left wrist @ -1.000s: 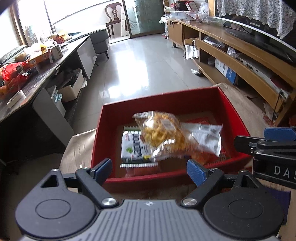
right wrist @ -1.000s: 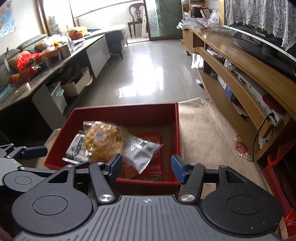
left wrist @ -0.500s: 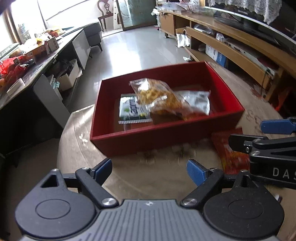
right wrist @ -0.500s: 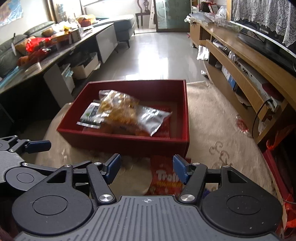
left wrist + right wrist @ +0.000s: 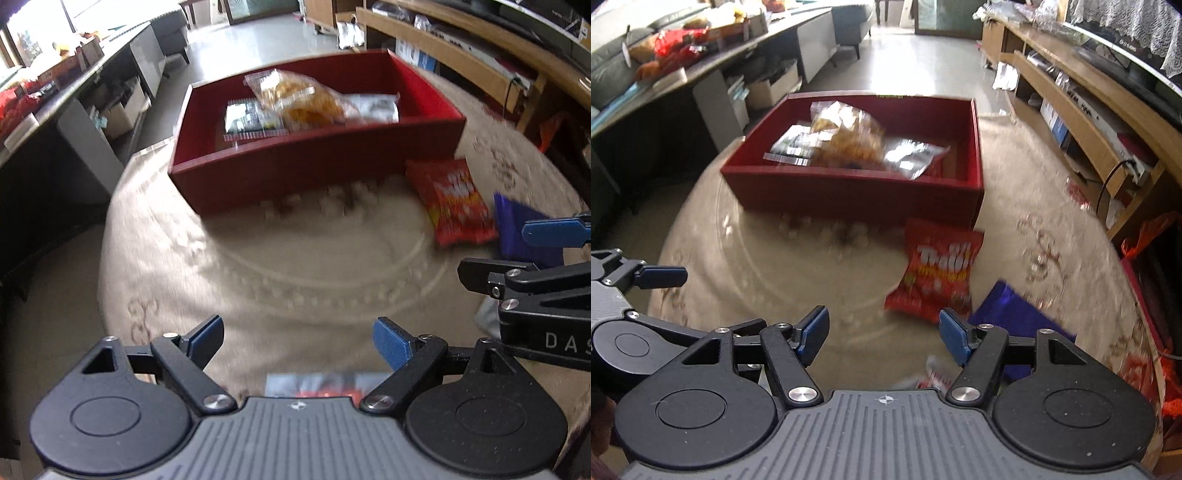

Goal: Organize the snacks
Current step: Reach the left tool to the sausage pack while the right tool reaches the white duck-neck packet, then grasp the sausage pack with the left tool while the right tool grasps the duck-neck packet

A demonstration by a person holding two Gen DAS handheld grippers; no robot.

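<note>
While the red box (image 5: 857, 192) at the far side of the desk (image 5: 746, 258) already holds three bags, a red Trolli packet (image 5: 934, 273) and purple packet (image 5: 1015, 314) wait near-right. Right gripper (image 5: 884, 334) has just been widening, left gripper (image 5: 299, 341) released; both empty.

A beige patterned rug (image 5: 1027, 206) covers the round table. Past its far edge lies a glossy tiled floor (image 5: 923, 62). A long wooden shelf unit (image 5: 1082, 110) runs along the right side, and a grey counter (image 5: 701, 70) piled with clutter runs along the left.
</note>
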